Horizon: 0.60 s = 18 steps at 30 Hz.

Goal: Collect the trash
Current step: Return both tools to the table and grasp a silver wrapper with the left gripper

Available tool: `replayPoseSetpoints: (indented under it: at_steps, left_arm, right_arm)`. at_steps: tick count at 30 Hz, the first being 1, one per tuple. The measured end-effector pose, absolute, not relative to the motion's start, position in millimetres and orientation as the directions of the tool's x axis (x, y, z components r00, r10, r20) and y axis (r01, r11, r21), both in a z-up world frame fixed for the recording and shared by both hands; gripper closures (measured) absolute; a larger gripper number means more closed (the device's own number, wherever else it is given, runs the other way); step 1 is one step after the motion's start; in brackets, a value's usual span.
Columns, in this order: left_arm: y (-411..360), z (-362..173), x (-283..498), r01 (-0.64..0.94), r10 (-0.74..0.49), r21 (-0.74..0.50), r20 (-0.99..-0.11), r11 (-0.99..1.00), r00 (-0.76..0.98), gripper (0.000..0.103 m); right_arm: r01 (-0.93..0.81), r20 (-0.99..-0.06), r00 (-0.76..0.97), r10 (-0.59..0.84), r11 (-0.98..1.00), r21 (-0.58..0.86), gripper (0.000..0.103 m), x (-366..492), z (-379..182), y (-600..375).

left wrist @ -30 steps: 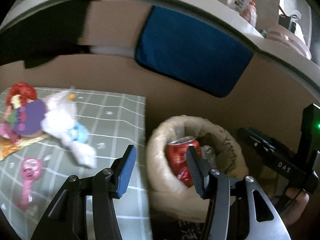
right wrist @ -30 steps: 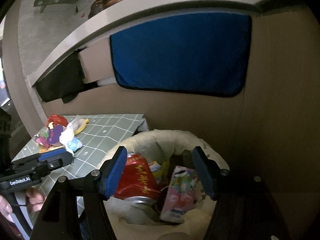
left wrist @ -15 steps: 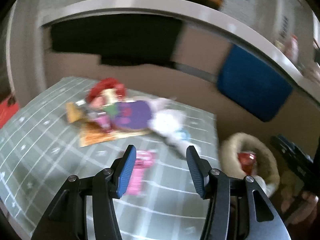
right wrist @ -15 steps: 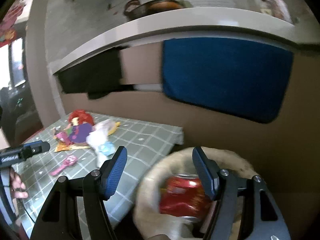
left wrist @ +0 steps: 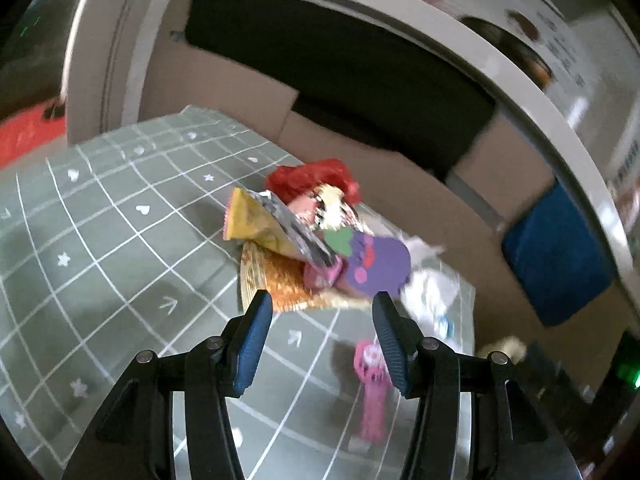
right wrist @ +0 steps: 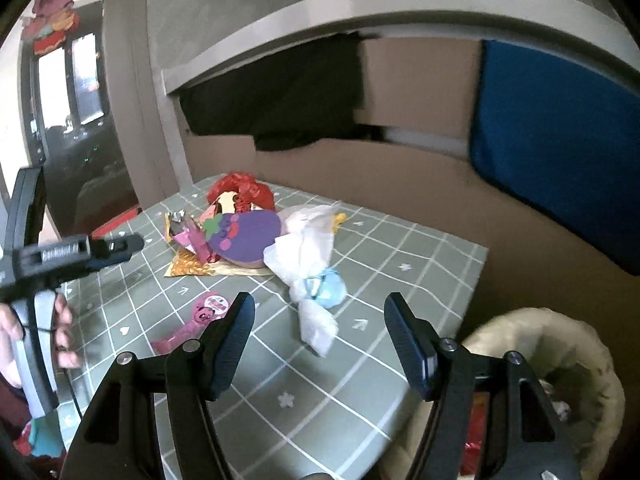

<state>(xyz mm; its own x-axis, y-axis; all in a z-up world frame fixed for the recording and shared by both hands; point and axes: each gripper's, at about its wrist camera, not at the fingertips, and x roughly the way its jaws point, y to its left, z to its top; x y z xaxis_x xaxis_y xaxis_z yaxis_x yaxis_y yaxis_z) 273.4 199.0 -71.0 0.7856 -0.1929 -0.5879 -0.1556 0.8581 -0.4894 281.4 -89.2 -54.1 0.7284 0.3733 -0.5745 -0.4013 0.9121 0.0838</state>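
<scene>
A heap of trash lies on the green checked tablecloth (left wrist: 100,248): a yellow snack wrapper (left wrist: 256,220), a purple paper cutout (left wrist: 376,264), red crinkled paper (left wrist: 312,176), white crumpled plastic (right wrist: 308,248) and a pink wrapper (left wrist: 372,384). My left gripper (left wrist: 320,340) is open and empty just in front of the heap. My right gripper (right wrist: 320,340) is open and empty above the table's near right part, short of the white plastic. A lined trash bin (right wrist: 560,360) stands beside the table's right edge with a red can inside.
A brown cardboard wall (right wrist: 400,172) backs the table under a grey shelf (right wrist: 360,4). A blue cloth (right wrist: 552,128) and a black cloth (right wrist: 280,92) hang from it. The left gripper's body and the hand holding it (right wrist: 40,280) show left in the right wrist view.
Both grippers have swung left from over the bin to over the table. The left one now faces the trash heap up close. Both stayed open and empty.
</scene>
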Motion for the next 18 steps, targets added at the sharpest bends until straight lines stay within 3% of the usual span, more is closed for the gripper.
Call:
replayPoseSetpoints:
  at_steps: [10, 12, 15, 18]
  left_arm:
    - [212.9, -107.3, 354.4, -0.328, -0.183, -0.542, -0.687, 0.774, 0.703, 0.051]
    - [214.4, -108.8, 355.3, -0.305, -0.203, -0.551, -0.677, 0.777, 0.708, 0.070]
    - [209.7, -98.8, 344.2, -0.264, -0.156, -0.485, -0.665, 0.834, 0.730, 0.087]
    - [208.4, -90.2, 326.1, -0.226, -0.146, -0.450, -0.653, 0.864, 0.743, 0.094]
  right_arm:
    - [-0.412, -0.641, 0.652, 0.406, 0.899, 0.150, 0.038, 315.9, -78.4, -71.8]
    - [-0.414, -0.652, 0.638, 0.409, 0.896, 0.157, 0.038, 319.9, -81.6, -72.1]
    - [-0.406, -0.661, 0.646, 0.381, 0.905, 0.125, 0.038, 322.5, -84.4, -71.1]
    - [-0.410, -0.666, 0.663, 0.342, 0.910, 0.059, 0.038, 325.4, -84.8, -63.2]
